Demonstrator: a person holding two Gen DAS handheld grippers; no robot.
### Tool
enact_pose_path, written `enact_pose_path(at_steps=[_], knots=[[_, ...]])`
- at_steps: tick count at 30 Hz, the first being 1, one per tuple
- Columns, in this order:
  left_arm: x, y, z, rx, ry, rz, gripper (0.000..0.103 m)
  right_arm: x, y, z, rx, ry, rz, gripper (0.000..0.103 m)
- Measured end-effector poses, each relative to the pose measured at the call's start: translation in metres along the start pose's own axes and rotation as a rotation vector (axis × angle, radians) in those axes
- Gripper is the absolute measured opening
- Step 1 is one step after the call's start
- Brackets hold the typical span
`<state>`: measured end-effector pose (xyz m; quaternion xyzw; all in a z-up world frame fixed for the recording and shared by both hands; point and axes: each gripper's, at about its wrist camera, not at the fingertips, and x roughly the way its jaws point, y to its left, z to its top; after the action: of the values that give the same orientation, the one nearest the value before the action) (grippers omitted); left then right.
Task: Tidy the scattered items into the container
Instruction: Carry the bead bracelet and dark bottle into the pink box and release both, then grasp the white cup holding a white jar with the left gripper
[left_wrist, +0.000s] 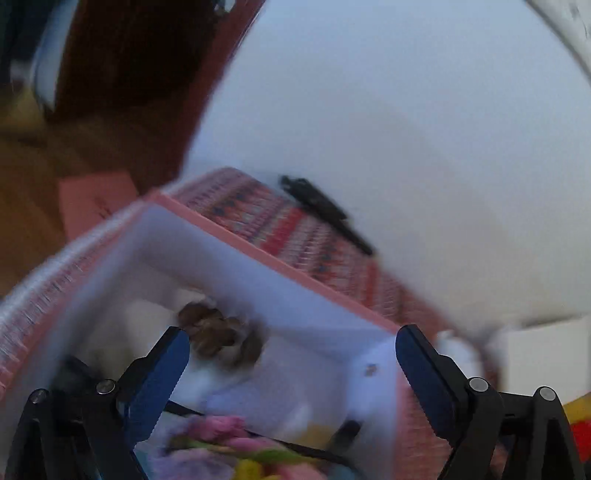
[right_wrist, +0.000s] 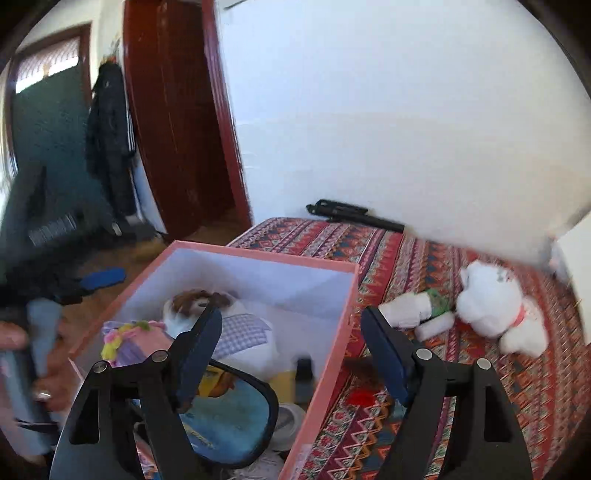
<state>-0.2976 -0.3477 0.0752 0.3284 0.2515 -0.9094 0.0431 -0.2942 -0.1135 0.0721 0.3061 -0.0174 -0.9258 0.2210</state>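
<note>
Right claw (right_wrist: 291, 347) hangs with jaws apart and empty at the pink box's (right_wrist: 325, 354) right wall; white plush toy (right_wrist: 495, 306) lies on the bed (right_wrist: 480, 387) beyond, right of it, nearer this hand; left claw (left_wrist: 291, 369) gapes empty over the box.

A home bedroom is being indicated: a patterned bedspread (right_wrist: 461, 369) is being shown against a white wall (right_wrist: 388, 110), a dark jacket (right_wrist: 109, 136) hung beside a wooden door (right_wrist: 173, 110).
</note>
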Motion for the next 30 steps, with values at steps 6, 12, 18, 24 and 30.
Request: enact_pose_path(at_steps=[6, 12, 18, 24, 30], knots=[[-0.034, -0.059, -0.017, 0.185, -0.07, 0.021, 0.097, -0.052, -0.068, 0.006, 0.222, -0.098, 0.007, 0.082], [-0.05, -0.111, -0.068, 0.29, -0.068, -0.051, 0.102, -0.1, -0.143, -0.009, 0.415, -0.143, -0.005, 0.085], [-0.02, -0.16, -0.143, 0.426, 0.037, -0.08, 0.102, -0.147, -0.212, -0.055, 0.647, -0.153, 0.06, 0.092], [0.016, -0.229, -0.199, 0.702, -0.011, 0.068, 0.102, -0.153, -0.276, -0.097, 0.771, -0.048, 0.065, 0.092], [0.11, -0.289, -0.169, 1.072, 0.166, 0.186, 0.063, -0.165, -0.334, -0.125, 0.827, -0.027, 0.055, 0.092]])
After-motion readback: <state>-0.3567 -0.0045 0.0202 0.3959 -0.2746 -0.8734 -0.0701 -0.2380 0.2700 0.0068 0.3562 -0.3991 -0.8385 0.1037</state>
